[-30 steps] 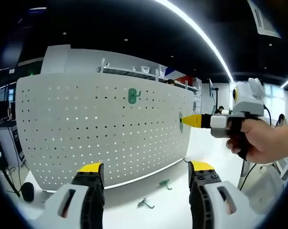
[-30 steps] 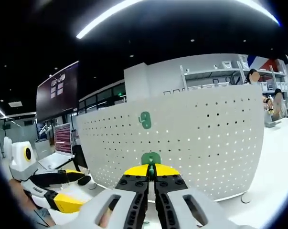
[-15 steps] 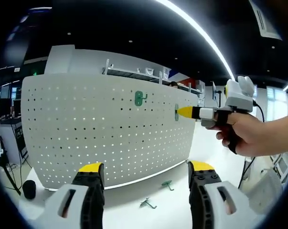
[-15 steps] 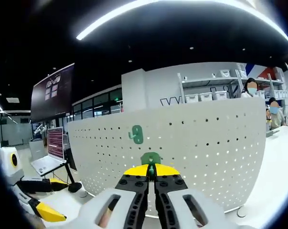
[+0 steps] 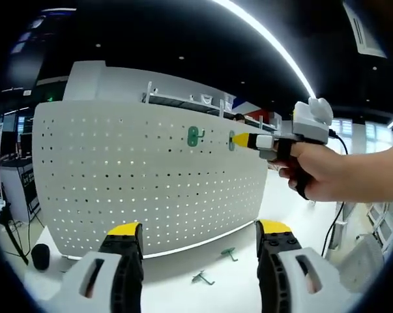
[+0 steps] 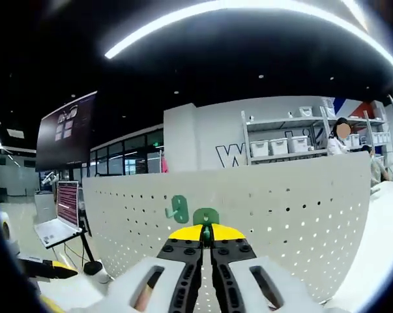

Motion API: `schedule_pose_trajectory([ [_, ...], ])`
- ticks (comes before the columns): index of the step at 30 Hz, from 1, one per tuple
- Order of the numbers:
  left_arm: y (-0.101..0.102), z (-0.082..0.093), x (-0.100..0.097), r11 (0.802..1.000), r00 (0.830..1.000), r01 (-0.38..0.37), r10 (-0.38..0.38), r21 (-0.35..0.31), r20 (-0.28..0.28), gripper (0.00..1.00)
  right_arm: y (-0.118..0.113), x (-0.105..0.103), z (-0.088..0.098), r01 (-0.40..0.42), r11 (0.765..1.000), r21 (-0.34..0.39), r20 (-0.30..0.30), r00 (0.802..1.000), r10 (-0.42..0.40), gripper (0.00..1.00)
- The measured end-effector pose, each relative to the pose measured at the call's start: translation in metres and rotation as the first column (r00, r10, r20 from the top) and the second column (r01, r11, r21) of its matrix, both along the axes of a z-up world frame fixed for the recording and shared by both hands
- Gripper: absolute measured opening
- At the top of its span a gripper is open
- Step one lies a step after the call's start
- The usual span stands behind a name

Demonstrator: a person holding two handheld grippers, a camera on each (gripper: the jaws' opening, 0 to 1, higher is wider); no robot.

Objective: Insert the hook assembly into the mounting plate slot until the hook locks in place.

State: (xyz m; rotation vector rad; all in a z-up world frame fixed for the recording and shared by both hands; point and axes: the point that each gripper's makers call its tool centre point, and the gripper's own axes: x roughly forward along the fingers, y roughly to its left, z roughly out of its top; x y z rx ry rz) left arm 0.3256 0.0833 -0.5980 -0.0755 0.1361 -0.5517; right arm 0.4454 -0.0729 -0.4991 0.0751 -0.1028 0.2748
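Observation:
A white pegboard mounting plate (image 5: 137, 176) stands upright on the table, also seen in the right gripper view (image 6: 294, 208). One green hook (image 5: 195, 136) (image 6: 178, 208) hangs in its upper row. My right gripper (image 6: 206, 236) is shut on a second green hook (image 6: 206, 216); in the left gripper view that gripper (image 5: 240, 139) holds the hook (image 5: 232, 140) against the plate just right of the hung one. My left gripper (image 5: 199, 240) is open and low, with nothing between its jaws.
Two loose green hooks (image 5: 227, 252) (image 5: 200, 278) lie on the white table in front of the plate. A person's hand (image 5: 333, 173) grips the right gripper's handle. Shelves with bins (image 6: 284, 140) and a laptop (image 6: 59, 218) stand behind.
The right gripper with its hook has risen and moved left along the plate, closing on the hung hook. The left gripper stays open and nearly still.

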Motion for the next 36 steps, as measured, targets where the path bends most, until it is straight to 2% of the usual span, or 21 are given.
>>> schedule_pose_trajectory([
  [3, 0.001, 0.005, -0.001, 1.0, 1.0, -0.002, 0.002, -0.009, 0.004, 0.71, -0.005, 0.006, 0.004, 0.006, 1.0, 0.011, 0.002, 1.0, -0.006, 0.01],
  [9, 0.003, 0.004, -0.001, 1.0, 1.0, -0.003, 0.003, -0.009, 0.0, 0.71, -0.006, 0.016, 0.011, 0.016, 1.0, 0.012, 0.014, 1.0, -0.016, 0.01],
  [18, 0.007, 0.001, -0.001, 1.0, 1.0, -0.012, 0.012, -0.001, -0.006, 0.7, -0.004, 0.03, 0.01, 0.023, 0.999, 0.038, 0.011, 1.0, -0.023, 0.01],
  [27, 0.015, -0.002, 0.0, 0.999, 0.999, -0.032, 0.032, -0.002, -0.016, 0.7, 0.005, 0.041, 0.006, 0.013, 1.0, 0.008, 0.014, 1.0, -0.014, 0.01],
  [29, 0.015, -0.005, 0.0, 0.999, 0.999, -0.03, 0.031, 0.03, -0.016, 0.7, 0.006, 0.043, 0.005, 0.01, 1.0, 0.017, 0.009, 1.0, -0.011, 0.01],
  [36, 0.023, -0.009, 0.001, 0.999, 0.998, -0.047, 0.048, 0.016, -0.032, 0.7, 0.008, 0.047, 0.006, 0.008, 1.0, 0.01, 0.014, 1.0, -0.008, 0.01],
])
